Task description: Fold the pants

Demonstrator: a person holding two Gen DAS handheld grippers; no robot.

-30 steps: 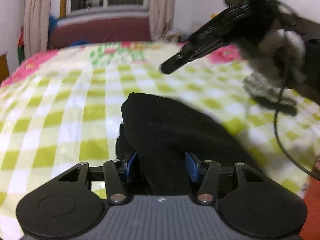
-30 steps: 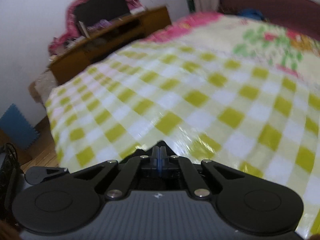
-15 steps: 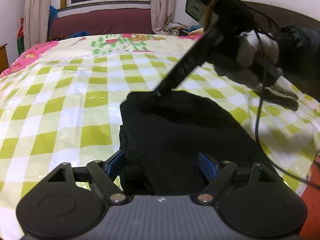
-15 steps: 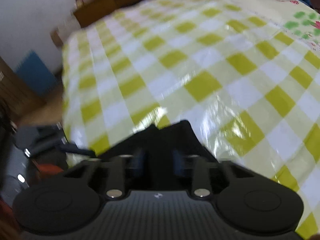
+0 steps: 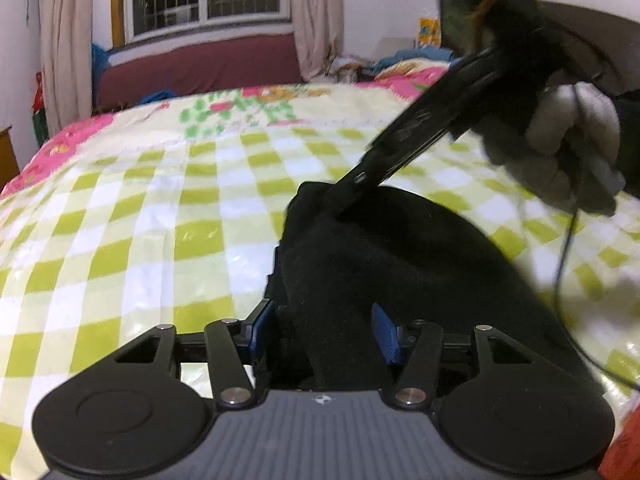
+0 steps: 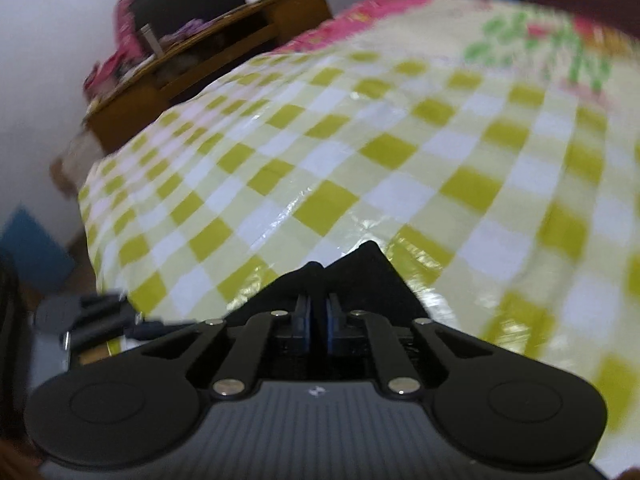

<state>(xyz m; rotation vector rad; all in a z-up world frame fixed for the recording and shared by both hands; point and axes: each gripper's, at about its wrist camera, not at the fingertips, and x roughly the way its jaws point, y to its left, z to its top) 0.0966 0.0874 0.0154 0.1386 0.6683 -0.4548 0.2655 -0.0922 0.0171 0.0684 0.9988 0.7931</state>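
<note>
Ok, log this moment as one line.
left gripper: just closing, pants between | right gripper: just opening slightly, tips at pants' far corner, grip unclear

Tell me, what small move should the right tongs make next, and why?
Probably close on the far corner of the pants. The right tongs, whose jaws have just been opening, rest their tips on that corner; whether cloth already sits between the pads, I cannot tell.
</note>
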